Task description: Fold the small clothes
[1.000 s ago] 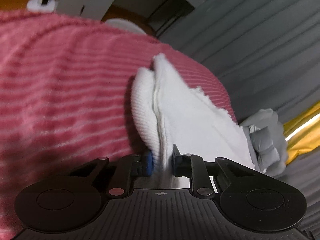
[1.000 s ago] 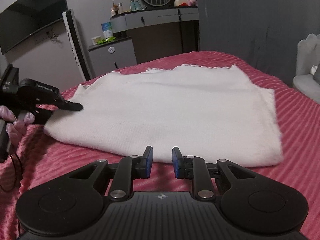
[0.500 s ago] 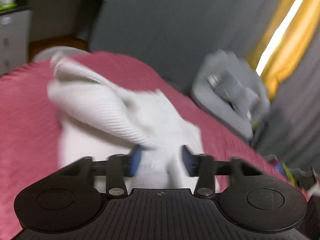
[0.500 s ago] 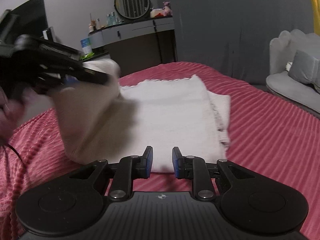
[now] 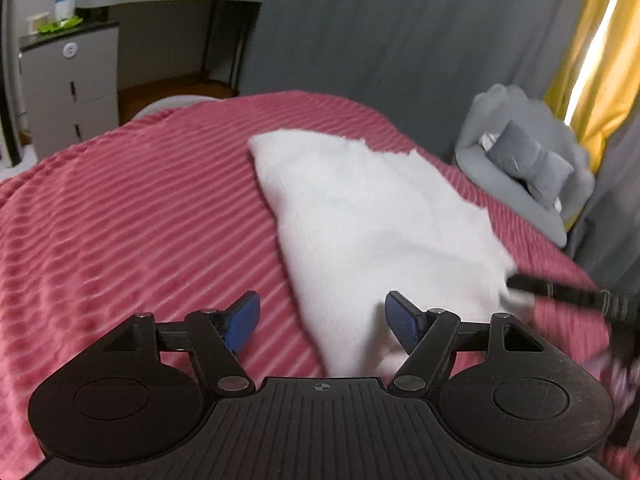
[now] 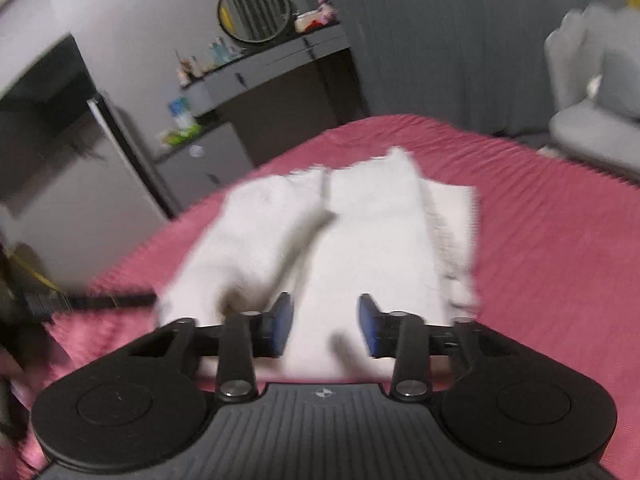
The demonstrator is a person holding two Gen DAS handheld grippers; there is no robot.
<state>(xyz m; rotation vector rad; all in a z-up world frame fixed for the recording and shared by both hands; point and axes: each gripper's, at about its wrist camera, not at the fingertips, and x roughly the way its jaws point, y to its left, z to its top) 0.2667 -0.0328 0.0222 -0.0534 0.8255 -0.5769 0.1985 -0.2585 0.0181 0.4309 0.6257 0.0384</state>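
A white knit garment [image 5: 372, 216] lies folded on the pink ribbed bedspread [image 5: 140, 220]. My left gripper [image 5: 322, 320] is open and empty, just above the garment's near left edge. In the right wrist view the garment [image 6: 360, 232] shows a folded flap on its left half. My right gripper [image 6: 324, 328] is open over the garment's near edge, holding nothing. The left gripper's black finger [image 6: 116, 302] shows at the garment's left corner in the right wrist view. The right gripper's finger [image 5: 560, 290] shows at the garment's right edge in the left wrist view.
A grey armchair with a cushion [image 5: 528, 160] stands right of the bed. A grey dresser [image 6: 256, 76] with a round mirror [image 6: 254, 10] and a drawer cabinet [image 5: 68, 80] stand beyond the bed's far edge. Dark curtains [image 5: 400, 32] hang behind.
My left gripper carried the garment's left side up and over, then opened and let it go. My right gripper opened wider and moved in over the near edge.
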